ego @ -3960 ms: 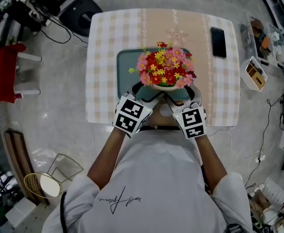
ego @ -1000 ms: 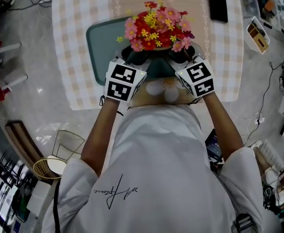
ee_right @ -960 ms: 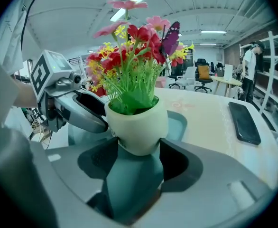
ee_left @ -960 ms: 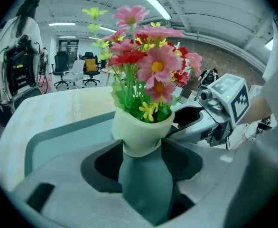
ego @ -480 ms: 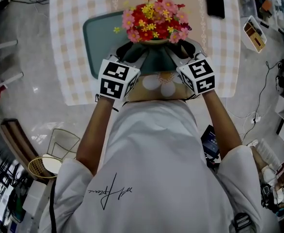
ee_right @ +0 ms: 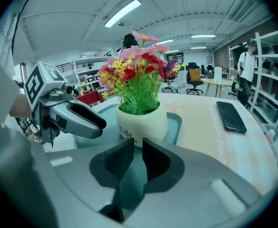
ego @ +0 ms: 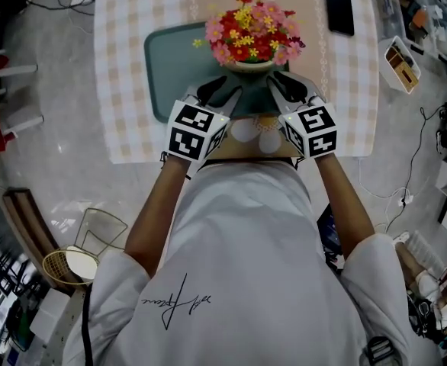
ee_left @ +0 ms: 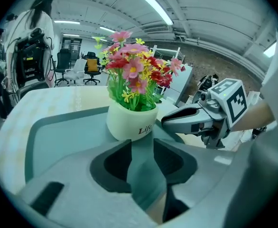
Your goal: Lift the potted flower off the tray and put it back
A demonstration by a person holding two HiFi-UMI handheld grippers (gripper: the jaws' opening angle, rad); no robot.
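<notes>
The potted flower (ego: 252,36), red, pink and yellow blooms in a cream pot (ee_left: 129,122), stands upright on the teal tray (ego: 170,67) with nothing gripping it. My left gripper (ego: 220,90) sits just short of the pot on its near left. Its jaws have just been closing and stand partly open with nothing between them (ee_left: 142,144). My right gripper (ego: 284,85) is at the pot's near right, clear of it. Its jaws have also just been closing, down to a narrow empty gap (ee_right: 138,148). Each gripper view shows the other gripper beside the pot.
The tray lies on a checked tablecloth (ego: 124,90). A black phone (ego: 339,8) lies at the table's far right. A white box (ego: 400,52) stands on the floor to the right, a wire basket (ego: 94,242) on the floor at the left.
Both grippers have drawn back from the pot's sides toward the person, and their jaws have narrowed. The pot stays standing on the tray.
</notes>
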